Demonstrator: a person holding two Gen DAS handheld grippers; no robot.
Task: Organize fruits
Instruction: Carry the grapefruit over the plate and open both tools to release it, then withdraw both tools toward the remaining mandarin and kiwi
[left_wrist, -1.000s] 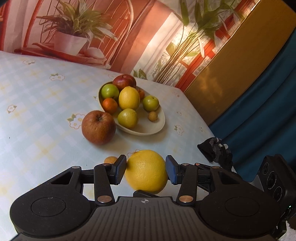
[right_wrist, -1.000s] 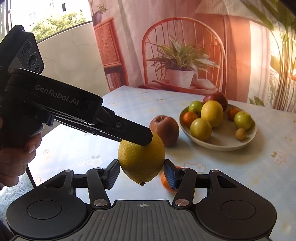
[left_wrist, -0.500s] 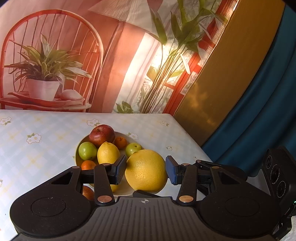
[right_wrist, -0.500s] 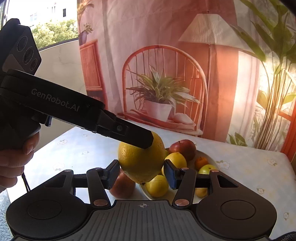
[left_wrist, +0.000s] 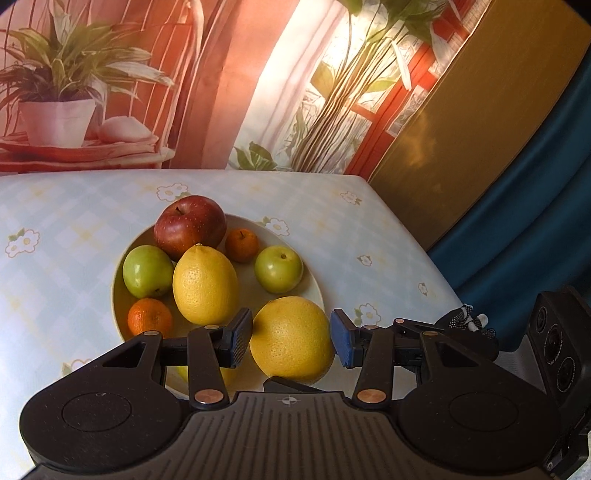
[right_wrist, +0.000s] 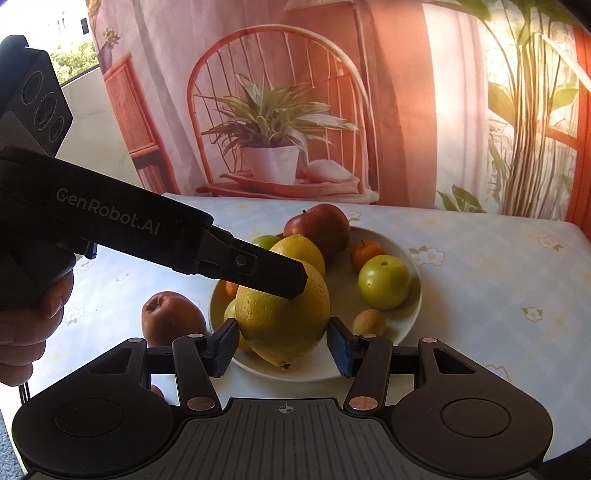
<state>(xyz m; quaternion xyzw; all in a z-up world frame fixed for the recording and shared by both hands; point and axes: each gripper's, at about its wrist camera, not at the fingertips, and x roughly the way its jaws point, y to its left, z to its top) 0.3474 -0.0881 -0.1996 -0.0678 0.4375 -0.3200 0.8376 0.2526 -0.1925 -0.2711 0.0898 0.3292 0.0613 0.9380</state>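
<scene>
Left wrist view: the left gripper (left_wrist: 291, 338) is clamped on a big lemon (left_wrist: 291, 339), held over the near right rim of the plate (left_wrist: 314, 291). The plate already holds a red apple (left_wrist: 190, 226), two green apples, two small oranges and another lemon (left_wrist: 205, 284).

Right wrist view: the right gripper (right_wrist: 282, 349) is apart, its pads flanking the held lemon without clearly touching. Another apple (right_wrist: 171, 323) sits on the table (right_wrist: 498, 266) left of the plate, so it seemingly remains to be gathered.

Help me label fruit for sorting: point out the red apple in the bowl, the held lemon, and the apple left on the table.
red apple in the bowl (left_wrist: 190, 226), left wrist view, front skin.
held lemon (left_wrist: 291, 339), left wrist view, middle of peel.
apple on the table (right_wrist: 171, 323), right wrist view, front face.
</scene>
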